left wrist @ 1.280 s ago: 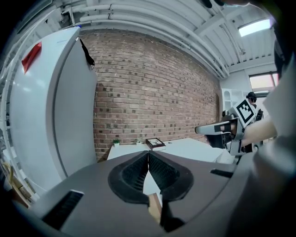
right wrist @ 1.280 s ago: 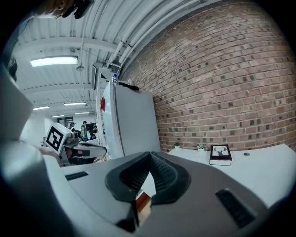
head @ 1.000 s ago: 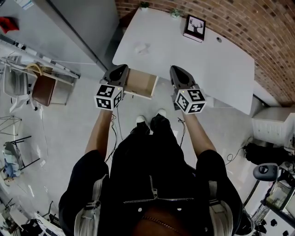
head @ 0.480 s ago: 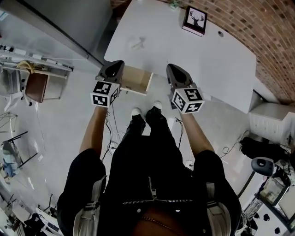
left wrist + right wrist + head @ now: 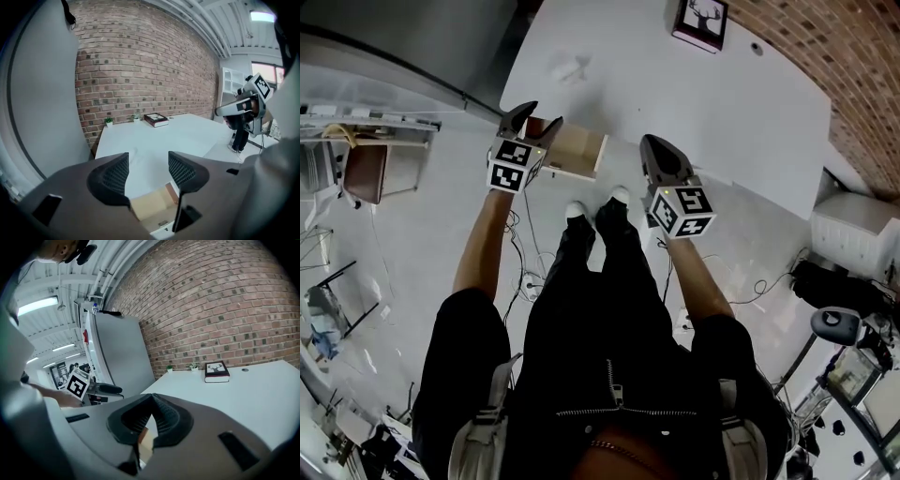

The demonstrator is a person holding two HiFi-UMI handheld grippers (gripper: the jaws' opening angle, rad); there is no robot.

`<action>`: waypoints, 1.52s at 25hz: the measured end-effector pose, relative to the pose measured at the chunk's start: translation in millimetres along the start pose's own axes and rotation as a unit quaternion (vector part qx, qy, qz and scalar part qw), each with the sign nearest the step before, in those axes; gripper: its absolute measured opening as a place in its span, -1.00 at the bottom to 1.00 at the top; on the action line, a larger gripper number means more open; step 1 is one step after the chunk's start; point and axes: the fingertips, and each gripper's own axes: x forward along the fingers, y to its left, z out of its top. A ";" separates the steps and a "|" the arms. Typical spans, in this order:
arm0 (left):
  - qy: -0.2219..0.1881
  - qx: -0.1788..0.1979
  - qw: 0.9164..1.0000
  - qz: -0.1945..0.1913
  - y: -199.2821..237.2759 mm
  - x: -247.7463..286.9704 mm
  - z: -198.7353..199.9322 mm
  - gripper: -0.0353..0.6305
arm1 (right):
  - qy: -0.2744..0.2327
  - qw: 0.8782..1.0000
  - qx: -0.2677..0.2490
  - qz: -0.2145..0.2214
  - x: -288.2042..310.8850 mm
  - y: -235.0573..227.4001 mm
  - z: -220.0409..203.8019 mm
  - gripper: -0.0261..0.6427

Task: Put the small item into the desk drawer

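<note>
The white desk (image 5: pixel 694 94) carries a small pale item (image 5: pixel 572 67), seen faintly on the desktop (image 5: pixel 133 153) ahead of the left jaws. The wooden drawer (image 5: pixel 578 150) stands pulled out from the desk's near edge and appears below the left jaws (image 5: pixel 152 206). My left gripper (image 5: pixel 535 120) hovers at the drawer's left corner; its jaws have just been opening and stand open (image 5: pixel 148 173) with nothing between them. My right gripper (image 5: pixel 657 152) hangs to the right of the drawer, off the desk edge, with its jaws shut (image 5: pixel 150 414) and empty.
A book with a deer picture (image 5: pixel 700 21) lies at the desk's far edge, beside two small potted plants (image 5: pixel 108 120). A grey partition (image 5: pixel 422 37) stands left of the desk, a brown chair (image 5: pixel 366 173) further left. Cables (image 5: pixel 530 281) trail on the floor by the person's shoes.
The left gripper's jaws, shut in both earlier frames, now stand apart. Both grippers have sunk lower, and the left one has come in close to the drawer's left corner.
</note>
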 end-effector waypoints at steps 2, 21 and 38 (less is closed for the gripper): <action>0.013 0.010 1.000 0.001 5.0 11.8 -5.2 -0.08 | 0.005 1.000 0.002 -0.004 -1.9 -4.3 -5.0 -0.90; 0.178 0.140 0.974 -0.022 55.1 139.9 -38.8 0.00 | 0.043 0.997 0.037 -0.049 -16.4 -53.3 -36.2 -0.90; 0.245 0.181 0.953 -0.003 82.5 182.2 -58.3 -0.35 | 0.051 0.993 0.073 -0.080 -34.0 -84.2 -47.1 -0.90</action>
